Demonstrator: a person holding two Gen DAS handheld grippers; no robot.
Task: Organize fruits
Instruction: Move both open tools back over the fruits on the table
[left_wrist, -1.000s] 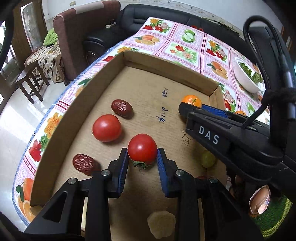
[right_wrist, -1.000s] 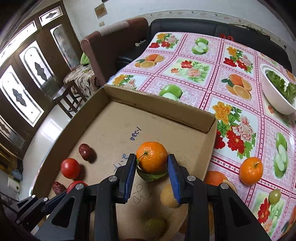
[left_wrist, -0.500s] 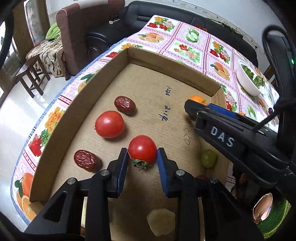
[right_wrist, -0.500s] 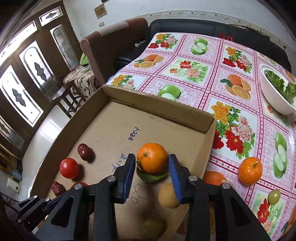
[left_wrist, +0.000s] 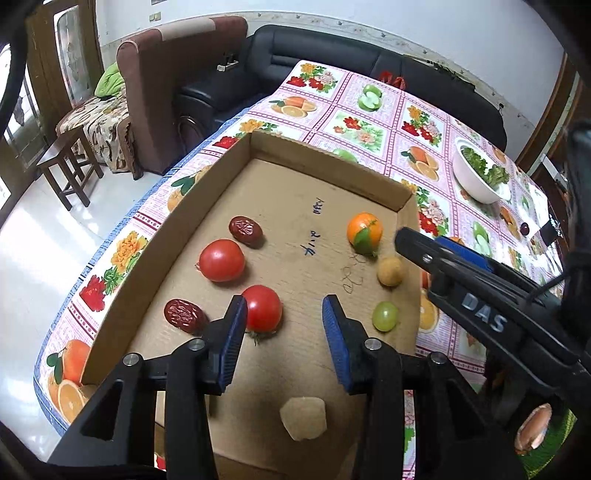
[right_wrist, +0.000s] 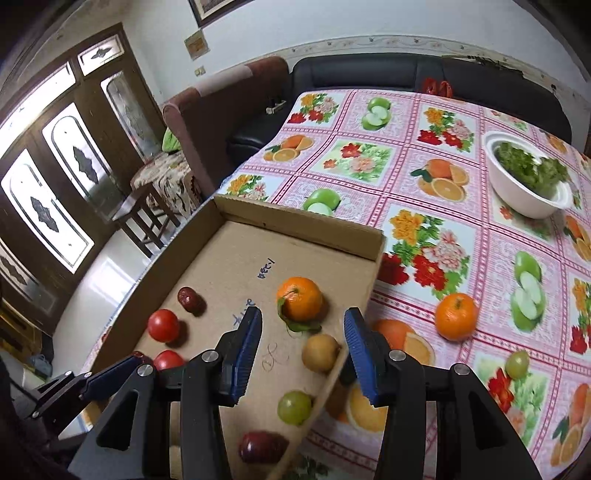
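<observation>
A shallow cardboard box (left_wrist: 325, 168) lies on the flowered tablecloth. My left gripper (left_wrist: 283, 314) hangs just above the box floor with its jaws opening. A red tomato (left_wrist: 263, 308) rests on the floor against the left pad, clear of the right one. My right gripper (right_wrist: 303, 323) is also opening. The orange with a leaf (right_wrist: 300, 298) sits on the box floor just ahead of its tips, free of both pads. The same orange (left_wrist: 364, 232) shows in the left wrist view, beside the right gripper's fingers (left_wrist: 417, 243).
The box also holds a second tomato (left_wrist: 221, 260), two dates (left_wrist: 245, 231) (left_wrist: 181, 315), a green grape (left_wrist: 385, 316), a yellow-brown fruit (left_wrist: 390, 271) and a pale chunk (left_wrist: 303, 417). On the cloth lie another orange (right_wrist: 456, 316), a grape (right_wrist: 517, 363) and a bowl of greens (right_wrist: 528, 192).
Both pairs of jaws have spread apart. The left let go of the tomato and the right let go of the orange. Both grippers drew back and up a little.
</observation>
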